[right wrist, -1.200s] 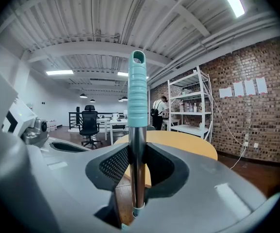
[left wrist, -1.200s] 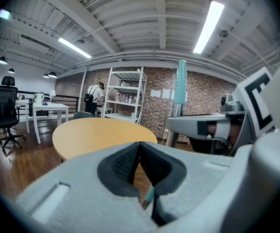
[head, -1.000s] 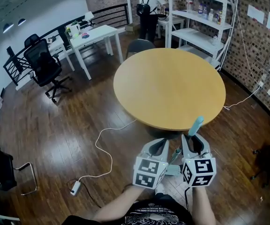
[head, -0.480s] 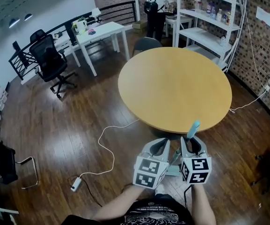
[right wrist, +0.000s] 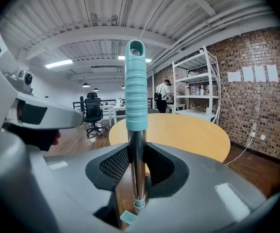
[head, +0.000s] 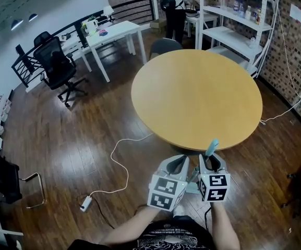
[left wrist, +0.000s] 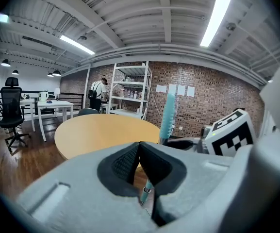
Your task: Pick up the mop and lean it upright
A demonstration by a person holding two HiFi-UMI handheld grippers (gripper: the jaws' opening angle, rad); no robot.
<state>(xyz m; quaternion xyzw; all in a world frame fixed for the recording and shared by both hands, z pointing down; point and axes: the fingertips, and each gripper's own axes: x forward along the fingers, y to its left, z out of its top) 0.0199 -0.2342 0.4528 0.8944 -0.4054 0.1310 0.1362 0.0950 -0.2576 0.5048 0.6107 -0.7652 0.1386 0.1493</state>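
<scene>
The mop has a steel pole and a ribbed teal grip (right wrist: 135, 86). It stands nearly upright in front of the person, just short of the round wooden table (head: 192, 98). My right gripper (right wrist: 136, 152) is shut on the pole below the grip. In the head view the teal tip (head: 212, 147) sticks up out of the right gripper (head: 212, 160), and the pale mop head (head: 192, 188) lies on the floor between the two grippers. My left gripper (head: 178, 163) is close beside it on the left. Its pads (left wrist: 130, 161) are shut together on nothing, with the mop pole (left wrist: 168, 115) behind them.
A white cable and power strip (head: 85, 206) lie on the wooden floor at the left. A black office chair (head: 56, 69) and white desks (head: 111, 35) stand at the back left. White shelving (head: 233, 14) and a person (head: 171, 4) are beyond the table.
My right gripper has drifted a little to the left with the mop handle, closer to my left gripper. The left gripper has hardly moved.
</scene>
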